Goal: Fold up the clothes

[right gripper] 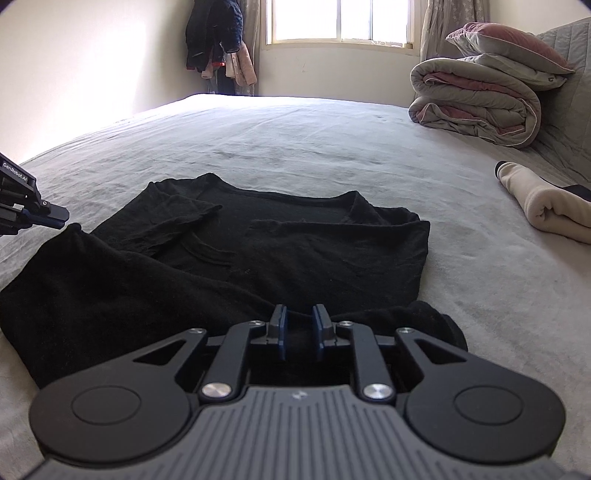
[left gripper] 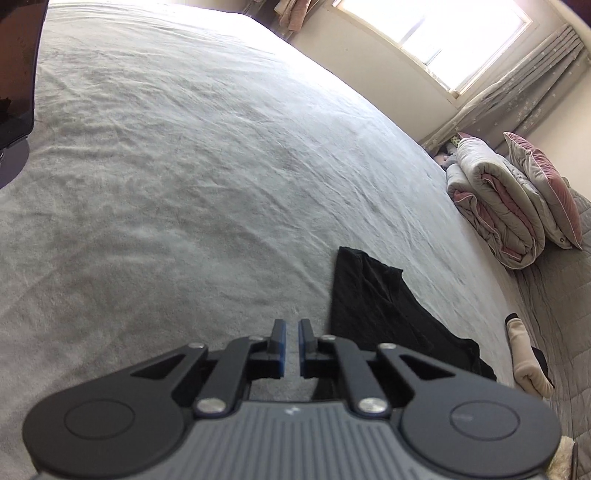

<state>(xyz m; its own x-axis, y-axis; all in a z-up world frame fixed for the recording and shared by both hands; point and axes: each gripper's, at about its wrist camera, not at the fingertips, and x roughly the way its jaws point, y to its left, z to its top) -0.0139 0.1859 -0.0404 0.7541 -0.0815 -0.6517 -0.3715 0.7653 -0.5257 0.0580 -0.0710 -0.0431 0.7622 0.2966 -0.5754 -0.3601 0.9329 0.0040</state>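
On grey bed (right gripper: 332,147), black shirt (right gripper: 280,243), wide margins

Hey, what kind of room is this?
Most likely a bedroom: a wide bed under a grey sheet, a folded quilt with a pillow on top, and a curtained window behind.

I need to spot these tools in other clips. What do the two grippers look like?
Both match: the left gripper and right gripper have black linkage arms with silver pivot screws, round black side discs, a ribbed grey body and blue-padded fingers. White "GenRobot.AI" lettering marks the left one's side.
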